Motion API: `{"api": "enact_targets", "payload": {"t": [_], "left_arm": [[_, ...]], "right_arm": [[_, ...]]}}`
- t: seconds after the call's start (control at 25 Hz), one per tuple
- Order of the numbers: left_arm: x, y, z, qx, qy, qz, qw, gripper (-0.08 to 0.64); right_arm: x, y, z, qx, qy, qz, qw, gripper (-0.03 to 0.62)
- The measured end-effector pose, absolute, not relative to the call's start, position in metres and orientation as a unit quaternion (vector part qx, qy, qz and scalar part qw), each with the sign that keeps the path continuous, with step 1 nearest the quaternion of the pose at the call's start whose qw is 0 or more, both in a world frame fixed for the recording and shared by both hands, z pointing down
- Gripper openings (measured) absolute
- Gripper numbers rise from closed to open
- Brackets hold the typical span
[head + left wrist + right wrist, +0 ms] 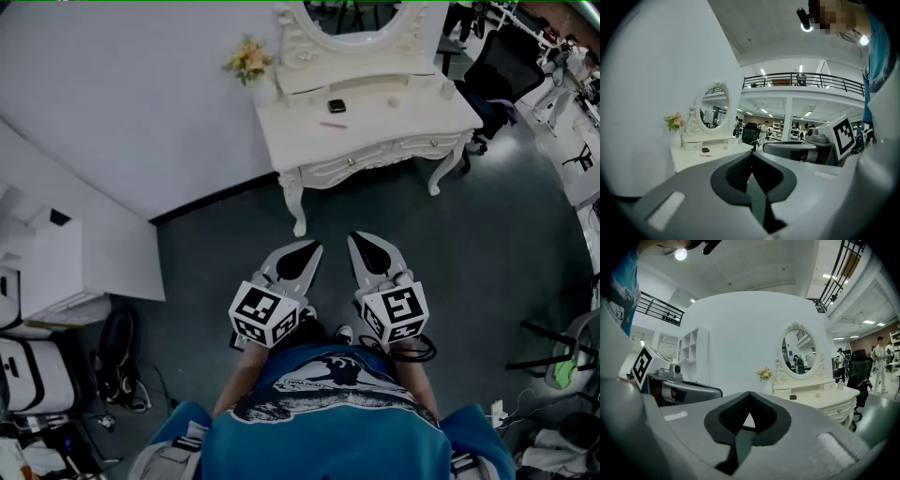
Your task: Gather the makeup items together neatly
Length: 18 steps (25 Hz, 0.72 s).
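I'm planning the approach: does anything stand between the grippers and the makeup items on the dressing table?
Nothing visible does. Only floor lies between the left gripper, the right gripper and the dressing table; the dark compact and pink stick lie uncovered on its top. Both grippers' jaws are shut, empty.

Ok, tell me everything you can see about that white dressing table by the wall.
The dressing table is white, seemingly painted wood with carved trim. It stands upright on curved legs on the dark floor, beside the white wall. Its front has drawers with small knobs, and at the back a low shelf carries an oval mirror in an ornate frame. On top are a vase of flowers at the left corner, a small dark case, a slim pink item and a small pale bottle.
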<state>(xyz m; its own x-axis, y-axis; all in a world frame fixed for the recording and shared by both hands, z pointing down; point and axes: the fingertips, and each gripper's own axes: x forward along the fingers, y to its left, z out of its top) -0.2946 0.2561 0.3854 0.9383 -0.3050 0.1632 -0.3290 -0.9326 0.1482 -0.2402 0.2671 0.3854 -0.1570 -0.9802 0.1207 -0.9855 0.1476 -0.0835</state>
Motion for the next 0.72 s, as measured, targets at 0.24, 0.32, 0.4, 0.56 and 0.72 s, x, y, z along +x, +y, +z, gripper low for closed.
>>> {"api": "enact_targets", "payload": {"t": [0.24,0.32,0.4,0.56,0.72], "left_arm": [[-0.296,0.261,0.388,0.98,-0.164,0.071,0.087,0.012],[-0.295,0.263,0.39,0.98,-0.163,0.073,0.088,0.012],[-0.293,0.265,0.391,0.979,-0.165,0.075,0.088,0.012],[-0.287,0.271,0.392,0.979,-0.168,0.078,0.089,0.012],[-0.278,0.279,0.396,0.978,-0.17,0.079,0.09,0.012]], "right_arm": [[-0.241,0.272,0.387,0.649,-0.758,0.064,0.015,0.002],[-0.242,0.275,0.386,0.648,-0.76,0.053,0.022,0.003],[-0.241,0.277,0.388,0.647,-0.76,0.045,0.035,0.003],[-0.237,0.286,0.394,0.645,-0.761,0.048,0.046,0.003],[-0.228,0.297,0.402,0.642,-0.763,0.054,0.051,0.003]]}}
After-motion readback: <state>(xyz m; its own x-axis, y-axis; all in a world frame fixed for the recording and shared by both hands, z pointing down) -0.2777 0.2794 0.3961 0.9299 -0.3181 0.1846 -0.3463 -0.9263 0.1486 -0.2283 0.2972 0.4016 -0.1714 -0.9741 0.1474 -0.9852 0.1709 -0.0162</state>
